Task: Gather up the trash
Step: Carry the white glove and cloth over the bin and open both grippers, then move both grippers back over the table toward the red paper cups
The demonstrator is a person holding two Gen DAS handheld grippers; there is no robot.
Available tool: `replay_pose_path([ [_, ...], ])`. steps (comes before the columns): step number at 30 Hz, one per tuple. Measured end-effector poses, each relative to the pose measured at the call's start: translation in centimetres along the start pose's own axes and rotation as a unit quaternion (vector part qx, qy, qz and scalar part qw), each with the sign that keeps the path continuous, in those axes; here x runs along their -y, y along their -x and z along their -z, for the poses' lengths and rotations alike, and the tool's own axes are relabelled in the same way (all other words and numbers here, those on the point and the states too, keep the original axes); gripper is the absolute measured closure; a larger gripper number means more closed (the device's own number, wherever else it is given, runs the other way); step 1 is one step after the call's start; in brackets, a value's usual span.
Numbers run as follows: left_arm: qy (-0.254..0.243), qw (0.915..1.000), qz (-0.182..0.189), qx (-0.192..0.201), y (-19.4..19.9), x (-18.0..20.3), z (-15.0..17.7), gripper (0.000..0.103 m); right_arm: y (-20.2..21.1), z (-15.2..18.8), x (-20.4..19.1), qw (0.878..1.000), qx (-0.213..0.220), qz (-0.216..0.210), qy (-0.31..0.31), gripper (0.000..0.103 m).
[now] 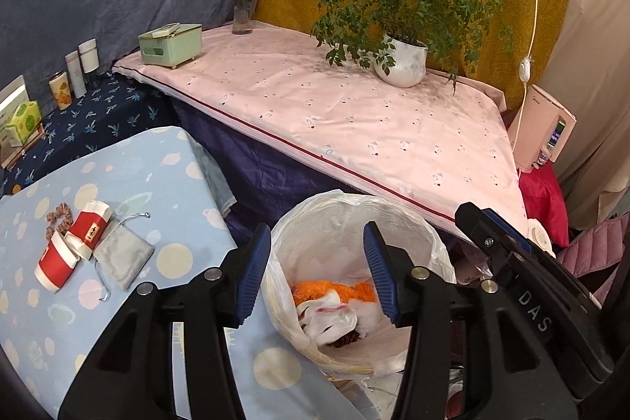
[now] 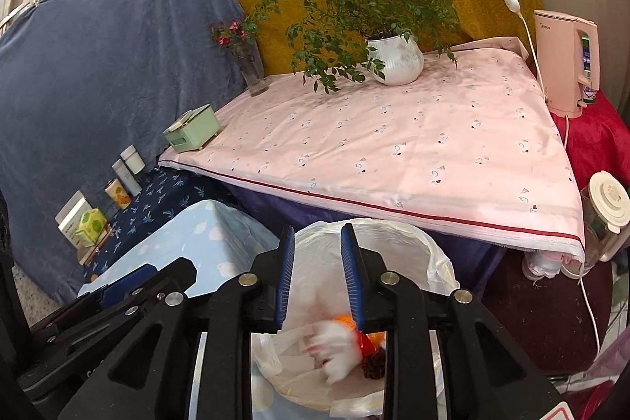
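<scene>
Left wrist view
left gripper (image 1: 317,270): jaws apart, nothing between them, above the bin.
trash bin (image 1: 413,223): white-lined, beside the blue desk (image 1: 118,176); orange wrapper (image 1: 334,290) and white crumpled trash (image 1: 334,317) lie inside.
left to collect: two red paper cups (image 1: 75,247), seemingly trash, on the desk beside a grey pouch (image 1: 122,254).

Right wrist view
right gripper (image 2: 317,274): jaws partly apart, empty, over the bin.
white trash (image 2: 334,349): blurred, inside the bin's mouth.
progress: judged partway; cups remain.
</scene>
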State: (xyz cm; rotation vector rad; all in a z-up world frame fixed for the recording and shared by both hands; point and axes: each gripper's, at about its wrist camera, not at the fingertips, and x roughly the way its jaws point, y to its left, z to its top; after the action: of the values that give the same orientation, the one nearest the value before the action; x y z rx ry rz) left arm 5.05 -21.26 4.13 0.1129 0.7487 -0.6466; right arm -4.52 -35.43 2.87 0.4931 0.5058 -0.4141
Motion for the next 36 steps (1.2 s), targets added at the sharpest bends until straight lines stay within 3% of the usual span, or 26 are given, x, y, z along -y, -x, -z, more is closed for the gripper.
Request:
replay_pose_path([
  [17,0.045,0.9987,-0.025,0.004,1.0,-4.8,0.7,0.056,-0.7,1.0,-4.9,0.999,-0.016,-0.023,0.042,0.073],
  [19,0.052,0.9982,-0.030,0.003,1.2,-5.7,0.8,0.052,-0.8,1.2,-5.6,0.998,-0.019,-0.026,0.048,0.073],
  [36,0.135,0.9866,-0.092,0.009,3.2,-16.8,3.2,0.043,-2.8,3.9,-14.0,0.991,-0.053,-0.068,0.104,0.073],
])
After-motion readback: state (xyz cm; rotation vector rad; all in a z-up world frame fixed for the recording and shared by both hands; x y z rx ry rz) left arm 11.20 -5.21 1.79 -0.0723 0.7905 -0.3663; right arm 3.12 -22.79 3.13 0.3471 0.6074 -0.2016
